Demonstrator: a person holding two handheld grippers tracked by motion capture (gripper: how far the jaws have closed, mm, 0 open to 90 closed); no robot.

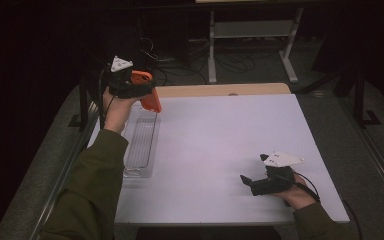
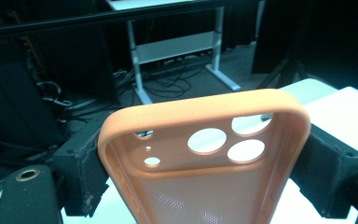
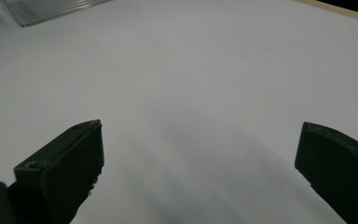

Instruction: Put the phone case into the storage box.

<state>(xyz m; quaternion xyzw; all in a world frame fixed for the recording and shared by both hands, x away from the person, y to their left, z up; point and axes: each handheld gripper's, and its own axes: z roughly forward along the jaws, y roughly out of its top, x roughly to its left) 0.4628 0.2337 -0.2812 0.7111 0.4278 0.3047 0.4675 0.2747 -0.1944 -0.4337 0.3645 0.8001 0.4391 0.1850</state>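
**Orange phone case pinched in the left gripper above the table's far-left corner**

Nearest the high camera, at about 7 o'clock in its view, is the person's left sleeve [image 1: 87,192], olive green, rising from the bottom edge toward 11 o'clock. At its end the left hand [image 1: 116,107] grips the left gripper [image 1: 147,90], lifted over the far-left part of the white table [image 1: 220,150]. Its jaws are pressed against the two long sides of an orange phone case [image 1: 147,92]. In the left gripper view the case [image 2: 205,154] stands between the black pads with its open inner face toward the camera, and its camera cutouts sit at 12 to 1 o'clock of the case.

Below the case, at roughly 9 o'clock on the table, a clear plastic tray [image 1: 141,145] lies flat near the left edge; the case hangs above its far end and whether the two touch cannot be told.

At 4 o'clock in the high view the right hand [image 1: 297,192] rests the right gripper [image 1: 246,181] low over the table, pointing toward 9 o'clock. In the right gripper view its jaws are spread wide with bare white table between them, and a corner of the tray [image 3: 51,9] shows at 11 o'clock.

Beyond the table, at 12 o'clock, a white table frame [image 1: 252,40] stands on the dark floor among cables.
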